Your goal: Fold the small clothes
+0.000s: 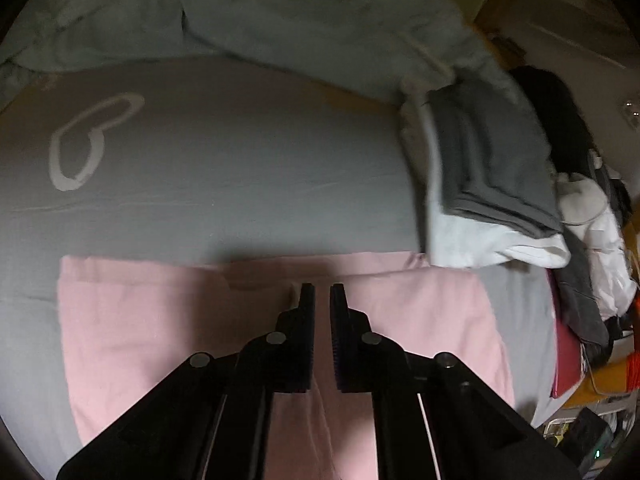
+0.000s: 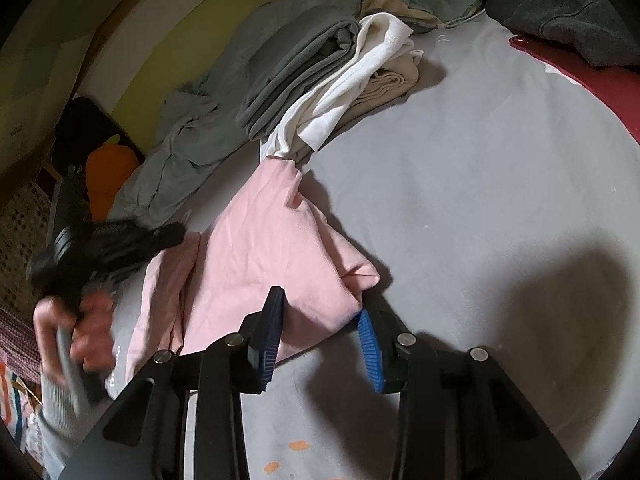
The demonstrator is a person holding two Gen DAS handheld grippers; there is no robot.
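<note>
No readable text, label, brand or number anywhere in either view. Only a white looped outline printed on the grey bedsheet (image 1: 248,168), a mark (image 1: 90,140) shaped like a heart lying on its side, not a letter or a digit. Some small pale marks at the sheet's near edge (image 2: 114,368) in the right wrist view, too blurred and too far cut off to make out.

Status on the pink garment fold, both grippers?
Left gripper shut, empty. Right gripper straddles pink garment corner, grip unclear. Folded stack beyond, clear.
</note>
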